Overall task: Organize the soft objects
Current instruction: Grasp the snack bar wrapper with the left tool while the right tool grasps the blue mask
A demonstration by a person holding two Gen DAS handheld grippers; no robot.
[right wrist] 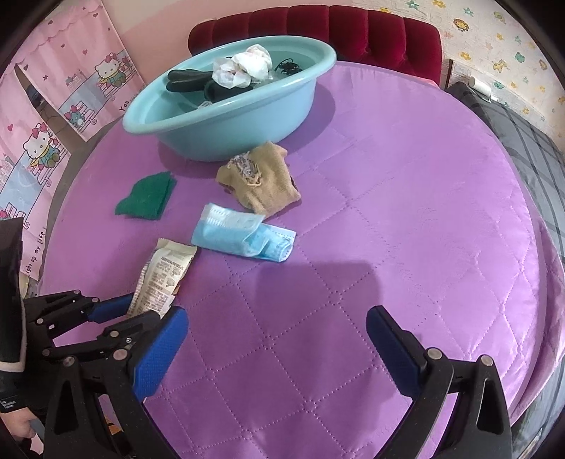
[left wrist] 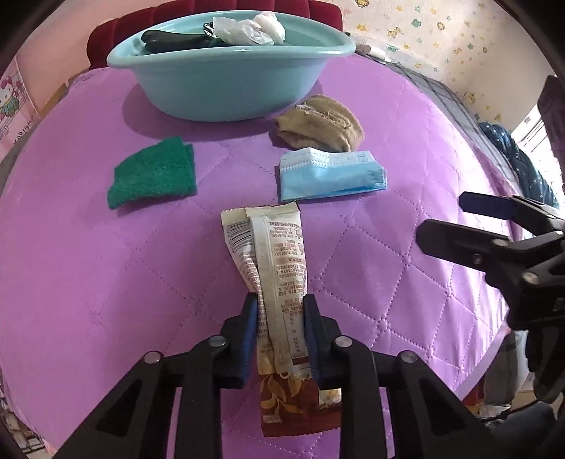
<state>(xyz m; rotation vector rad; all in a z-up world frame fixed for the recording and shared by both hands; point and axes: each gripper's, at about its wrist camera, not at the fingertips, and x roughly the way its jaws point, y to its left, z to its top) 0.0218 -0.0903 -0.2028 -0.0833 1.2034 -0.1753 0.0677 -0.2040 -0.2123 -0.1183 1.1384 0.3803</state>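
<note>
My left gripper (left wrist: pixel 279 300) is shut on a cream and brown snack wrapper (left wrist: pixel 273 254), which lies lengthwise on the purple quilted table; it also shows in the right wrist view (right wrist: pixel 162 279). My right gripper (right wrist: pixel 275 317) is open and empty above the table's near side. Beyond the wrapper lie a blue face mask (left wrist: pixel 328 174) (right wrist: pixel 243 233), a tan sock (left wrist: pixel 321 123) (right wrist: pixel 261 180) and a green cloth (left wrist: pixel 155 173) (right wrist: pixel 146 194). A teal basin (left wrist: pixel 226 88) (right wrist: pixel 229 116) at the back holds dark items and white crumpled plastic (left wrist: pixel 247 28).
The purple quilted table (left wrist: pixel 88 282) is round, with its edge close at the right and front. A red tufted chair back (right wrist: pixel 353 31) stands behind the basin. A dark checked surface (right wrist: pixel 522 141) lies at the right beyond the table.
</note>
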